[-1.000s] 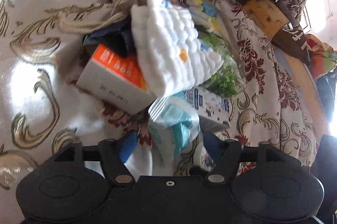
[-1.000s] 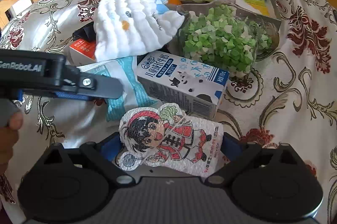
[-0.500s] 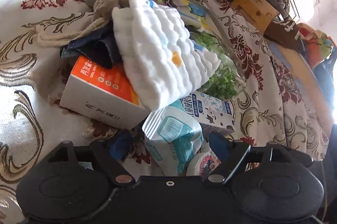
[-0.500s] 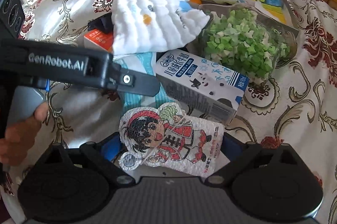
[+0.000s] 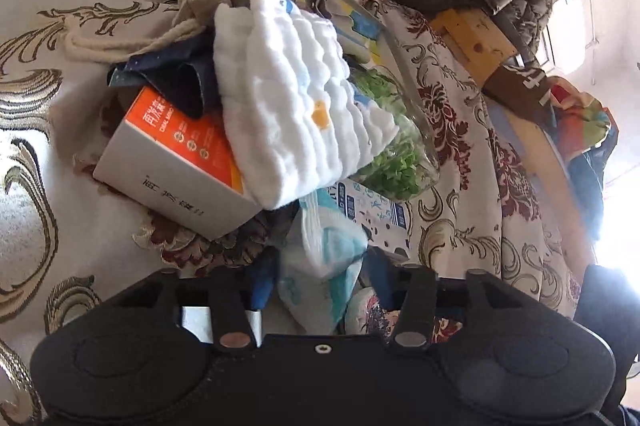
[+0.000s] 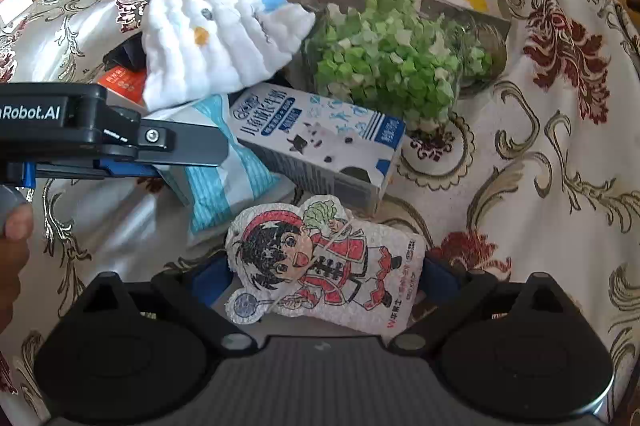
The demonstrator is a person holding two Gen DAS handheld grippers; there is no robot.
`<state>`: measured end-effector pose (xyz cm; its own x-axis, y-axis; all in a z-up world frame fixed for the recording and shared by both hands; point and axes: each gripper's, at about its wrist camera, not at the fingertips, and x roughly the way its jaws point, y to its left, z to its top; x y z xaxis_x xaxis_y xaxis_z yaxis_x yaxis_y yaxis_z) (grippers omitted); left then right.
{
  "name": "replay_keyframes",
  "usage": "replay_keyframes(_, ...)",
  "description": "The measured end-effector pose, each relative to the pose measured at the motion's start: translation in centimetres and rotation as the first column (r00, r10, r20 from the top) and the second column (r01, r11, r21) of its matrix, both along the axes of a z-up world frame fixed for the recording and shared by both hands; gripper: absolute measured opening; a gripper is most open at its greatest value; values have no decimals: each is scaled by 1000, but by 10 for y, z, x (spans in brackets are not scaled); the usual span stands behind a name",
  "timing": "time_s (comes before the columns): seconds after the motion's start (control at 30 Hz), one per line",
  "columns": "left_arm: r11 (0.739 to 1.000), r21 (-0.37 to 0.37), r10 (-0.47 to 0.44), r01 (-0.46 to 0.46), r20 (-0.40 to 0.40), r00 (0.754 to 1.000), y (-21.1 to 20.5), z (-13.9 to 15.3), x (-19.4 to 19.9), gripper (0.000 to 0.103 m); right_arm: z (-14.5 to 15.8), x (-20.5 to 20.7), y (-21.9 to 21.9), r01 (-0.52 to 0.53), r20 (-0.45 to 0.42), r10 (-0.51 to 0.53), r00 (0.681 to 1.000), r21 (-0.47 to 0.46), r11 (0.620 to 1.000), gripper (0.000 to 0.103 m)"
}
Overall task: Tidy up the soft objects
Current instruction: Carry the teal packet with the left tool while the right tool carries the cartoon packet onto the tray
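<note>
- The left hand-held gripper (image 5: 320, 282) has its blue-padded fingers (image 5: 262, 284) on either side of the pale blue-and-white soft pack (image 5: 324, 262). The jaws stand narrowed around it, and whether they already pinch it firmly cannot be told.
- The right hand-held gripper (image 6: 324, 274) holds the flat cartoon-printed pouch (image 6: 324, 262) across its width, low over the patterned bedspread (image 6: 560, 146).
- The soft pack lies at the near edge of the pile, just beside the milk carton (image 6: 320, 142) and the orange-and-white box (image 5: 176, 162). The white quilted cloth (image 5: 296, 106) is draped over the box and against the clear container of green pieces (image 6: 392, 62).
- Recommended procedure: seat both pads on the body of the pack, not on its crimped end, and close until the film dimples.
- Draw the pack out low and toward the operator, so that the carton and box are not dragged along.
- Caution: the cloth rests loosely above; a steep lift would likely tip it off the box.
- Keep the right gripper's pouch level and away from the left gripper's path.
</note>
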<state>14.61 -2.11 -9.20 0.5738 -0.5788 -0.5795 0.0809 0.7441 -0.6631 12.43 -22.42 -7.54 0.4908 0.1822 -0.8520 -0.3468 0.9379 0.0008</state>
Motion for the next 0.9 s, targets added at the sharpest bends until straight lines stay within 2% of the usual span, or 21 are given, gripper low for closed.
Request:
replay_keyframes(0.1,1000,-13,-12,12,16,1000,-1,0,2,65,-2,3,3,-19,-5,19,1000,-11,1000,99)
replay_keyframes(0.17,1000,-22,-12,12,12,1000,-1,-3,5,65,-4,1,5,-27,-10,27,1000,-19,999,99)
replay_keyframes(0.3,1000,-30,-1,1,-7,1000,0,-9,11,51,-5,1,6,-27,-7,27,1000,-17,999,99)
replay_keyframes(0.53,999,-36,13,-14,-27,1000,1,-9,9,46,5,-3,1,-21,21,21,1000,-14,1000,98)
replay_keyframes(0.77,999,-30,22,-24,-44,999,4,-1,-5,46,27,-23,-12,16,114,-19,993,30,999,98)
replay_keyframes(0.9,1000,-1,12,-12,8,1000,0,15,-19,46,42,-25,-24,44,193,-62,979,94,995,99)
